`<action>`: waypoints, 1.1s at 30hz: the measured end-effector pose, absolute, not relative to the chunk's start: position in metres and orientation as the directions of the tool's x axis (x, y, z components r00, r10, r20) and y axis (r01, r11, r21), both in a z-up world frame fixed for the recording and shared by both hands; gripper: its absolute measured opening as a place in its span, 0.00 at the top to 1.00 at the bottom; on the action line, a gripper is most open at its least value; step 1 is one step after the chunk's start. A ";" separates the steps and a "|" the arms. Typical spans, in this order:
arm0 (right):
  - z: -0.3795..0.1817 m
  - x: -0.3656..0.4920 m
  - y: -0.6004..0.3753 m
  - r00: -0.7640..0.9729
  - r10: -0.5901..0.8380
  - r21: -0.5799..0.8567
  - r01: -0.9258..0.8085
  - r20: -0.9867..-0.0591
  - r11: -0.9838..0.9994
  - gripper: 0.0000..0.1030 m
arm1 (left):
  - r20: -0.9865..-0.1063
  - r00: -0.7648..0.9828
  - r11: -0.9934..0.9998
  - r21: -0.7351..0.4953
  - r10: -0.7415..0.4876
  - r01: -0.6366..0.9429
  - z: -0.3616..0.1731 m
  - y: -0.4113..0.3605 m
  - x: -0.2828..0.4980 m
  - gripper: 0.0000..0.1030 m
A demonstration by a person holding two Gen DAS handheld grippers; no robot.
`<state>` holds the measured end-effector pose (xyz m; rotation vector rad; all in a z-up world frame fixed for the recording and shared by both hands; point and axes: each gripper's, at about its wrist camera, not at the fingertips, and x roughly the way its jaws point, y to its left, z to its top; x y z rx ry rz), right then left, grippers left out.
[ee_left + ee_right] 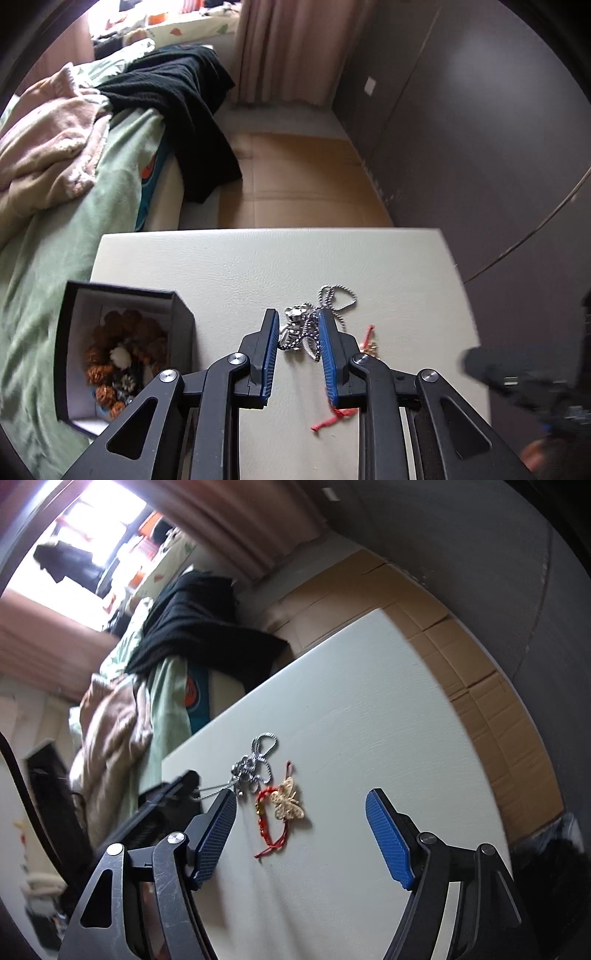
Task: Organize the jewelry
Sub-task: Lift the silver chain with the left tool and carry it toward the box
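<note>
Left gripper [297,334] angled steeply down over white table [258,258], jaws narrowed about silver chain necklace [306,328]; firm clamping not confirmable. Open box [177,306] just left, presumably the destination. Right gripper [301,812] wide open, empty, tilted toward red bracelet [267,830] and gold butterfly [288,799].
</note>
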<state>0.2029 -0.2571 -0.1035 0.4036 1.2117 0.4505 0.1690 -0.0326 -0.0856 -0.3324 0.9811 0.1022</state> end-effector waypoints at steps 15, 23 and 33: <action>-0.117 0.203 -0.230 0.277 0.462 0.406 -0.238 -0.842 0.882 0.47 | -0.714 0.677 0.855 -0.453 -0.179 -0.252 -0.066 0.003 0.134 0.78; -0.141 0.206 -0.205 0.214 0.428 0.378 -0.238 -0.878 0.895 0.50 | -0.680 0.672 0.757 -0.594 -0.293 -0.270 -0.074 0.030 0.128 0.78; -0.140 0.202 -0.198 0.239 0.362 0.301 -0.256 -0.901 0.919 0.50 | -0.642 0.694 0.702 -0.656 -0.327 -0.276 -0.070 0.043 0.118 0.78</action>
